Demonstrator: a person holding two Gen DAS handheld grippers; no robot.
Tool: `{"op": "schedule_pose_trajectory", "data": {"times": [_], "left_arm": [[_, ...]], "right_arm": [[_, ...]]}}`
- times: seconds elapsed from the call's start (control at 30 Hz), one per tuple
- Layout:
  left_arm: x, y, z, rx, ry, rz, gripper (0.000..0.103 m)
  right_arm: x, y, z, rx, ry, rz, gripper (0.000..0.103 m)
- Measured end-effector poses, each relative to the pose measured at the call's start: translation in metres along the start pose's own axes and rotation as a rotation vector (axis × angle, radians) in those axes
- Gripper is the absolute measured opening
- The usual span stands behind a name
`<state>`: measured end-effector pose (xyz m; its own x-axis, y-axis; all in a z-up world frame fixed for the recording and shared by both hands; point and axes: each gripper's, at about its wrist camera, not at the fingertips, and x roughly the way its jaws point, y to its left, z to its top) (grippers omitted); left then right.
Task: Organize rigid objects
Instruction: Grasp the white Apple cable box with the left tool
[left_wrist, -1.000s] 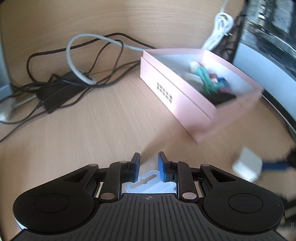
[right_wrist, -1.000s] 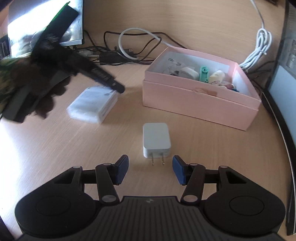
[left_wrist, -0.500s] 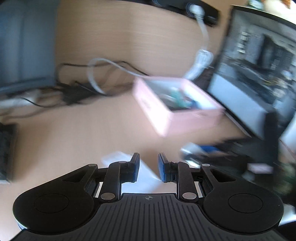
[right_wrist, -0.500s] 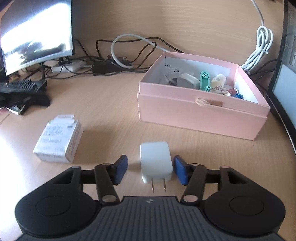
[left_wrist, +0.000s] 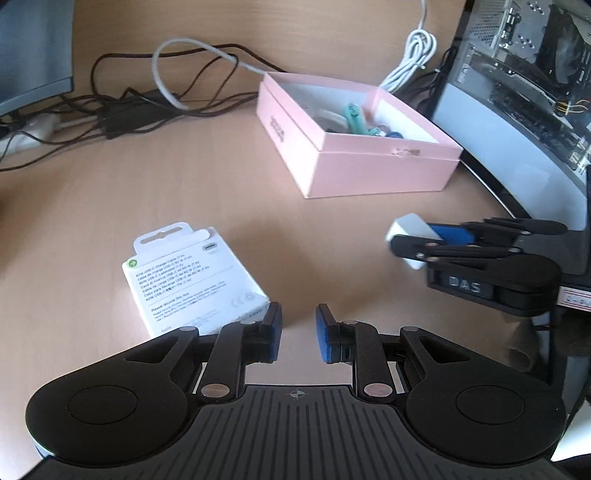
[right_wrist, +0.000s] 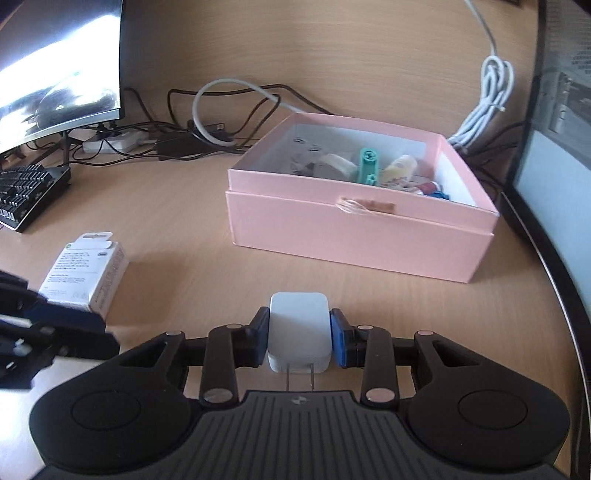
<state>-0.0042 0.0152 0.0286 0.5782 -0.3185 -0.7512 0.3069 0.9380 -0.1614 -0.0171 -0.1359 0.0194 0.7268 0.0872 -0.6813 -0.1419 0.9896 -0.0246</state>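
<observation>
A white charger plug (right_wrist: 298, 339) lies on the wooden desk, prongs toward the camera. My right gripper (right_wrist: 299, 314) is closing on it, and its blue pads touch both sides of the plug. The left wrist view shows the same grip, plug (left_wrist: 406, 226) in right gripper (left_wrist: 412, 242), at the right. My left gripper (left_wrist: 298, 321) is shut with nothing between its pads, just right of a white cable package (left_wrist: 192, 280) that lies flat on the desk. Beyond stands an open pink box (right_wrist: 351, 236) holding several small items. It appears again as the pink box (left_wrist: 384, 170) at the centre right.
Tangled black and grey cables (left_wrist: 166, 99) and a power brick lie at the back. A coiled white cable (right_wrist: 487, 99) lies behind the box. A keyboard (right_wrist: 26, 192) and monitor (right_wrist: 55, 74) are at the left, with a computer case (left_wrist: 524, 74) at the right.
My right gripper moved forward around the plug and closed its jaws onto it. My left gripper drew back off the white package, which now lies ahead to its left.
</observation>
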Motion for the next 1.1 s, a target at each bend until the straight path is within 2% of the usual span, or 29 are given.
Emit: {"op": "schedule_pose_trajectory", "data": {"times": [0.1, 0.3, 0.37, 0.57, 0.87, 0.9, 0.97, 1.03, 1.07, 1.1], "left_arm": [[-0.008, 0.009, -0.006, 0.015, 0.006, 0.020, 0.024], [-0.028, 0.026, -0.018, 0.062, 0.025, 0.123, 0.024], [-0.030, 0.026, -0.020, 0.093, 0.039, 0.146, 0.024], [-0.028, 0.016, -0.019, 0.125, 0.056, 0.133, 0.024], [-0.019, -0.011, -0.016, 0.181, 0.071, 0.081, 0.025], [-0.018, -0.013, -0.015, 0.184, 0.077, 0.074, 0.027], [-0.016, -0.018, -0.013, 0.189, 0.096, 0.057, 0.041], [-0.013, -0.027, -0.014, 0.220, 0.113, 0.046, 0.061], [-0.011, -0.031, -0.014, 0.234, 0.119, 0.040, 0.064], [-0.010, -0.035, -0.014, 0.240, 0.126, 0.029, 0.073]], "right_arm": [[-0.004, -0.002, -0.005, 0.009, -0.009, -0.010, 0.033], [-0.007, -0.002, -0.010, 0.027, -0.030, -0.035, 0.044], [-0.007, -0.002, -0.010, 0.039, -0.031, -0.049, 0.050], [-0.005, -0.007, -0.011, 0.059, -0.028, -0.047, 0.060], [-0.003, -0.008, -0.012, 0.051, -0.027, -0.034, 0.065], [-0.003, -0.007, -0.012, 0.050, -0.027, -0.033, 0.065], [-0.003, -0.007, -0.012, 0.049, -0.027, -0.031, 0.066], [-0.004, -0.007, -0.012, 0.048, -0.026, -0.028, 0.067], [-0.003, -0.007, -0.012, 0.047, -0.026, -0.027, 0.067], [-0.003, -0.006, -0.011, 0.046, -0.025, -0.027, 0.067]]}}
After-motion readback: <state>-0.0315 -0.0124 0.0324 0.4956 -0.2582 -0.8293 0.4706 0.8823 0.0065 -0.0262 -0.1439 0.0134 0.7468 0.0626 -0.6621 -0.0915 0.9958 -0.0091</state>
